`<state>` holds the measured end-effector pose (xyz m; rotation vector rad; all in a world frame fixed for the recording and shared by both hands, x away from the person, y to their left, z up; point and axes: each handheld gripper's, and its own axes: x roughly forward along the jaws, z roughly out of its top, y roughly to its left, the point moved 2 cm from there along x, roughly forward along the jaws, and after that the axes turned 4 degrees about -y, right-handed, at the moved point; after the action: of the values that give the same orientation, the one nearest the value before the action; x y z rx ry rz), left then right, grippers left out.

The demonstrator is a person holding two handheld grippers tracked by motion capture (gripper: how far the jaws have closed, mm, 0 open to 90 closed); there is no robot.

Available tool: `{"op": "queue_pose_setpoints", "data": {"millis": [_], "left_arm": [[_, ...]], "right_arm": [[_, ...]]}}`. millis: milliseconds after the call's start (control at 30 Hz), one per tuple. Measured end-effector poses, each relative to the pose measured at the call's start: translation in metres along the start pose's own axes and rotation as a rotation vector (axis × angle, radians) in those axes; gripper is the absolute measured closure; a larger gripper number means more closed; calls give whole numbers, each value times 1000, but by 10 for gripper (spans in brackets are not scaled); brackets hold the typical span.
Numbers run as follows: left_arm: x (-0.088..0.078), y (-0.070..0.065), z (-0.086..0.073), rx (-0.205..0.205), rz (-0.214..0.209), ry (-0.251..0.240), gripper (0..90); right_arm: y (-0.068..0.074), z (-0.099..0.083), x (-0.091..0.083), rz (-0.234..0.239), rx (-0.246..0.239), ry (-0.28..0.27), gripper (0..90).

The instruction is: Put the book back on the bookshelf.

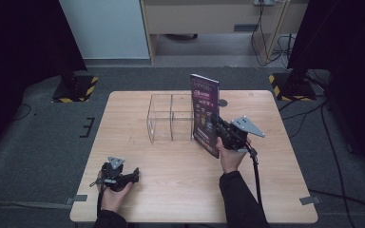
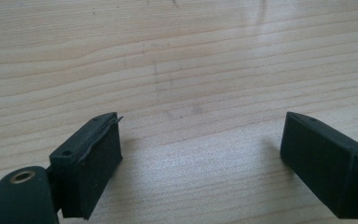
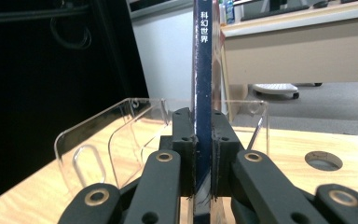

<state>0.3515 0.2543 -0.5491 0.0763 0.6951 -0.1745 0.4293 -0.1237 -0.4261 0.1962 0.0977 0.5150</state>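
Observation:
A thin purple magazine [image 1: 205, 114] stands upright beside the right side of a clear acrylic rack [image 1: 170, 118] with dividers. My right gripper [image 1: 217, 124] is shut on the magazine's near edge. In the right gripper view the dark spine [image 3: 202, 93] rises straight up between the two black pads [image 3: 182, 140], with the clear rack [image 3: 121, 135] just behind and to the left. My left gripper [image 1: 134, 175] rests low on the table near the front left edge. Its jaws stand wide apart over bare wood, nothing between its fingers [image 2: 91, 163].
The wooden table [image 1: 171, 190] has a small round hole [image 1: 223, 102] behind the magazine. Black stands with yellow-black striped feet [image 1: 78, 88] flank the table's far corners. A desk and cables lie beyond on the grey floor.

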Motion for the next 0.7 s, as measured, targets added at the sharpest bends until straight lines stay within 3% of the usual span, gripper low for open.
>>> {"op": "queue_pose_setpoints", "data": {"millis": [167,467,700], "left_arm": [[0,0,0,0,0,1,114],[0,0,0,0,0,1,114],[0,0,0,-1,0,1,113]], "right_arm": [[1,-1,-12,32,-7,45,831],[-1,-4,-32,48,-12,128,826],[-2,-9,-44,59,-15,157,826]]}}
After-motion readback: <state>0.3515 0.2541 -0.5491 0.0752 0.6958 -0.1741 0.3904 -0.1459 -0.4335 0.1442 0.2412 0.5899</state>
